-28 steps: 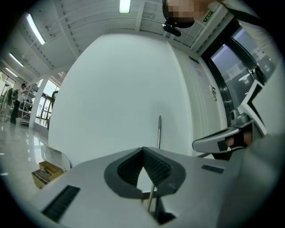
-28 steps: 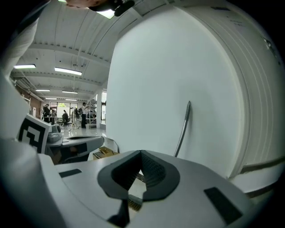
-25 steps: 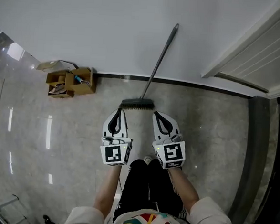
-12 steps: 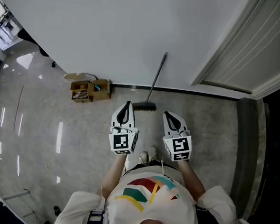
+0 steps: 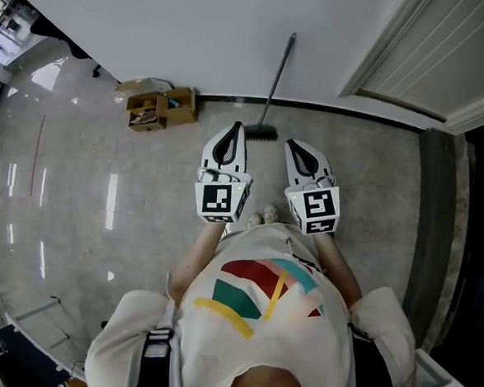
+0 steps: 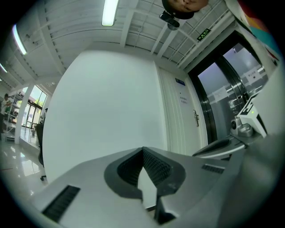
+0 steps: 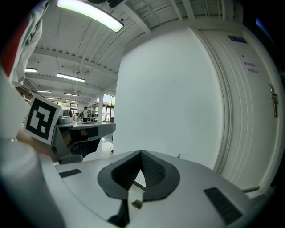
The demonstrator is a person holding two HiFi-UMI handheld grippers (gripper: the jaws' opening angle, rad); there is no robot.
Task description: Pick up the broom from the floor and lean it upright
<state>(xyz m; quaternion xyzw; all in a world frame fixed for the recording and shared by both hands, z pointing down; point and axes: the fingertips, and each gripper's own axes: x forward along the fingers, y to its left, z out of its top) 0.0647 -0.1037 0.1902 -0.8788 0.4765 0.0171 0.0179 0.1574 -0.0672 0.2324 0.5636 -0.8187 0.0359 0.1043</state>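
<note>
The broom (image 5: 276,87) stands tilted against the white wall, its dark handle running up the wall and its brush head (image 5: 261,133) on the floor by the skirting. My left gripper (image 5: 235,128) is shut and empty, just left of the brush head and well above the floor. My right gripper (image 5: 294,145) is shut and empty too, just right of the brush head. In the left gripper view the jaws (image 6: 142,150) meet at their tips before the white wall. In the right gripper view the jaws (image 7: 141,152) also meet, with the broom (image 7: 137,186) showing small through the gap below them.
A brown cardboard box (image 5: 159,108) with odds and ends sits on the floor against the wall, left of the broom. A white door (image 5: 451,46) and a dark threshold strip (image 5: 433,210) lie to the right. The person's shoes (image 5: 262,218) are under the grippers.
Both grippers have risen together with the person, who has stood up, so the floor and broom look smaller. The broom still leans on the wall. Both jaws stay shut.
</note>
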